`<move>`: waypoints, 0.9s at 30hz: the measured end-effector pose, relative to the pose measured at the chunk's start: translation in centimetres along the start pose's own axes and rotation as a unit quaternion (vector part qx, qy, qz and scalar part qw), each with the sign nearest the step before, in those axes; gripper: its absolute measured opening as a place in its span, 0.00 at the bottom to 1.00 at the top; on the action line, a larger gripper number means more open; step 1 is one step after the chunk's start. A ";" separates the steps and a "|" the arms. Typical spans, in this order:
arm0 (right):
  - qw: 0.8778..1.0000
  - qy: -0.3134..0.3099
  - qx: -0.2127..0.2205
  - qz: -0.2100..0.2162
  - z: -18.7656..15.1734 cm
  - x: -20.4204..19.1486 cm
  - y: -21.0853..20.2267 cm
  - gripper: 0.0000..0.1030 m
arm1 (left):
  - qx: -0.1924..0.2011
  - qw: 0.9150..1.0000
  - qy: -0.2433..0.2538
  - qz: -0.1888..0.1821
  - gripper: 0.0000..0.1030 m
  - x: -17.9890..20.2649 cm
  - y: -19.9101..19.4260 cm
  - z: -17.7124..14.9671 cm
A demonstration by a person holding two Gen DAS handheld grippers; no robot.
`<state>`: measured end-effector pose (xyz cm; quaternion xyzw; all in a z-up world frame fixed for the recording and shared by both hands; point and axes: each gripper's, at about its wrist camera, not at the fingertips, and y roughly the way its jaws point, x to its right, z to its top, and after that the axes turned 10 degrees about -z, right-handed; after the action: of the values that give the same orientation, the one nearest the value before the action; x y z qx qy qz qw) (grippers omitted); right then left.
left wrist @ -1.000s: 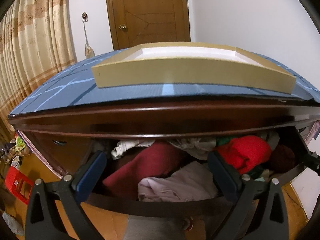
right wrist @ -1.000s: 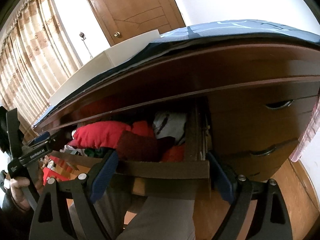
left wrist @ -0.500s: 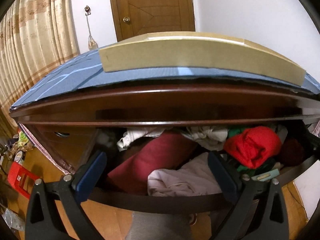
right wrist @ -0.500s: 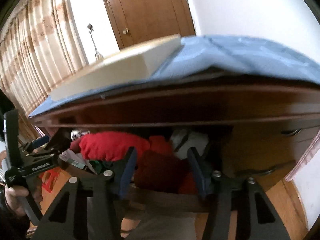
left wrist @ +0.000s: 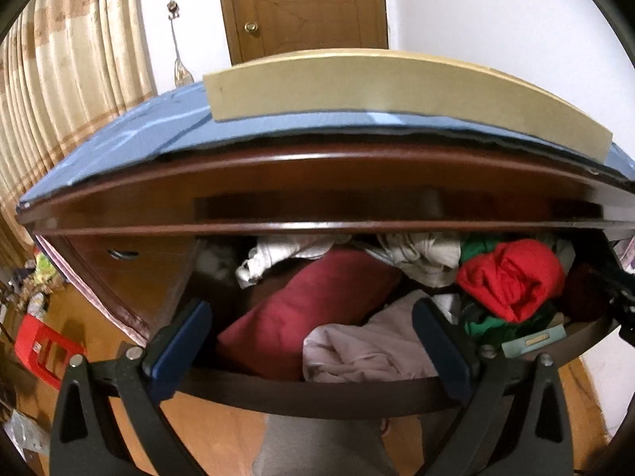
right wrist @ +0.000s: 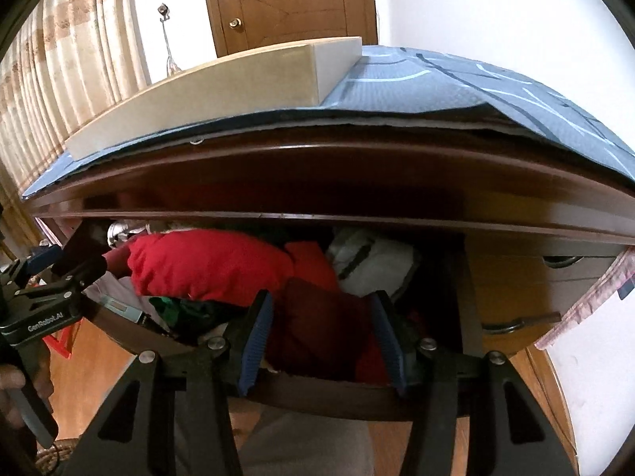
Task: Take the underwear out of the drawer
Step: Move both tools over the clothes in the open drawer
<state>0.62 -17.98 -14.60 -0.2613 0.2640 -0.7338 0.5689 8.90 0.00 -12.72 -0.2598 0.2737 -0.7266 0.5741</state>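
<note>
Spanning both views stood a dark wooden dresser (left wrist: 317, 182), its top drawer (left wrist: 317, 392) pulled out and crammed with clothes.

Contents, largest first: a maroon bundle (left wrist: 301, 309) at the left camera's 6 o'clock; a bright red garment (right wrist: 206, 265) at the right camera's 8 o'clock; a pale grey cloth (left wrist: 365, 345); crumpled white pieces (left wrist: 416, 254) near 1 o'clock. Underwear was judged to lie among these, though which piece could not be told.

Tools: the left gripper (left wrist: 317, 341) stood spread wide above the drawer front, holding nothing. The right gripper (right wrist: 321, 337) had its jaws half narrowed, framing a dark red piece (right wrist: 321, 329); whether the pads pressed it could not be told.

Risks: the pile was tangled, so one pull could drag neighbours over the front; a soft fold could slip from a shallow pinch.

Surroundings: a blue patterned mat (right wrist: 456, 83) covered the dresser top, bearing a shallow tan box (left wrist: 357, 83). A wooden door (left wrist: 301, 4) at 12 o'clock, striped curtains (left wrist: 67, 71) at 10, a wood floor (left wrist: 222, 432), a red stool (left wrist: 39, 349) at 8.
</note>
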 end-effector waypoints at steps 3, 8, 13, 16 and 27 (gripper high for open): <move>1.000 -0.001 -0.012 0.007 0.2 0.1 0.1 0.52 | -0.008 1.000 -0.009 -0.010 1.00 -0.3 0.1 0.0; 1.000 -0.001 -0.017 0.009 -0.3 0.1 -0.2 0.52 | -0.014 1.000 -0.002 -0.013 1.00 -0.3 -0.3 -0.2; 1.000 -0.002 -0.020 0.013 -0.9 0.2 -0.4 0.52 | -0.019 1.000 -0.004 -0.022 1.00 -0.6 -0.7 -0.7; 1.000 -0.003 -0.025 0.018 -1.0 0.4 -0.5 0.52 | -0.023 0.999 -0.003 -0.025 1.00 -0.6 -0.9 -1.0; 0.999 -0.008 -0.039 0.034 -1.6 1.1 -0.5 0.52 | -0.031 0.999 0.000 -0.032 1.00 -0.6 -1.9 -1.9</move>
<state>-1.04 -18.83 -15.36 -0.2795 0.2968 -0.7010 0.5851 6.37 1.15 -12.76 -0.2864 0.2878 -0.7354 0.5425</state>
